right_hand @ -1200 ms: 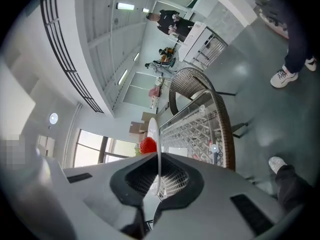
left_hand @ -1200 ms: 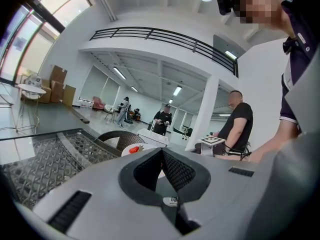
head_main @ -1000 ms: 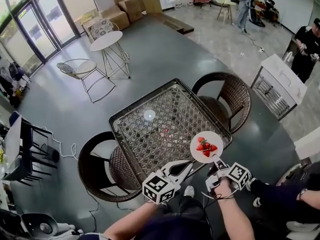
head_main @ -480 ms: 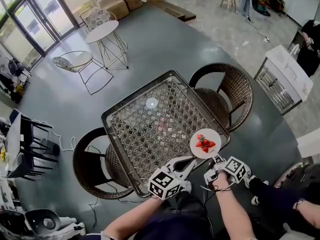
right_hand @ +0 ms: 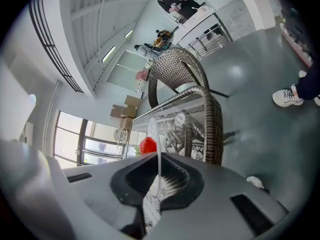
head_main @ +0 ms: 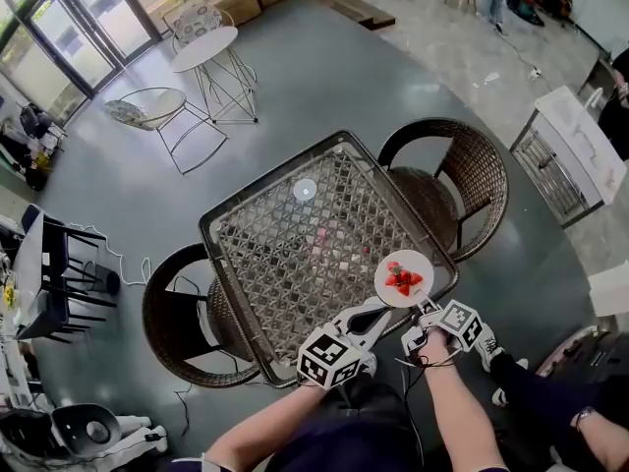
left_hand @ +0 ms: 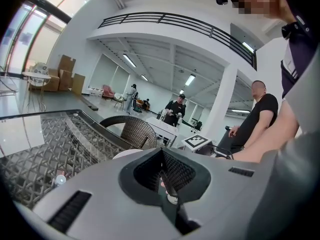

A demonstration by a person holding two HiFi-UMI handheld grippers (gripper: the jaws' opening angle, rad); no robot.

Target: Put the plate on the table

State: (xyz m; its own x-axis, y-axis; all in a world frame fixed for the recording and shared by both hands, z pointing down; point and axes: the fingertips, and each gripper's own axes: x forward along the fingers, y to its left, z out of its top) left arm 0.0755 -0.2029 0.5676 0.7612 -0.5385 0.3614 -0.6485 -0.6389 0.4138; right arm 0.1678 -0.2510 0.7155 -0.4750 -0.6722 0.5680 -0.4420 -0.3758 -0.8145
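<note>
Over table (head_main: 295, 254) near-right corner, plate (head_main: 419, 265) of strawberries (head_main: 402, 280) pinched at rim by right gripper (head_main: 426, 307); left gripper (head_main: 371, 313) closed, empty; set-down and release likely remain.

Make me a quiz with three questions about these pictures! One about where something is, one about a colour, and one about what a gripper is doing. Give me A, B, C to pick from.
1. Where is the plate?
A) on the floor
B) at the table's near right corner
C) on a chair

2. What colour is the fruit on it?
A) red
B) blue
C) yellow

3. The right gripper is
A) wide open
B) lying flat on the table
C) shut on the plate

Answers:
1 B, the head view shows it there.
2 A, the fruit shows red in both the head view and the right gripper view.
3 C, the right gripper view shows the jaws clamping the rim.
</note>
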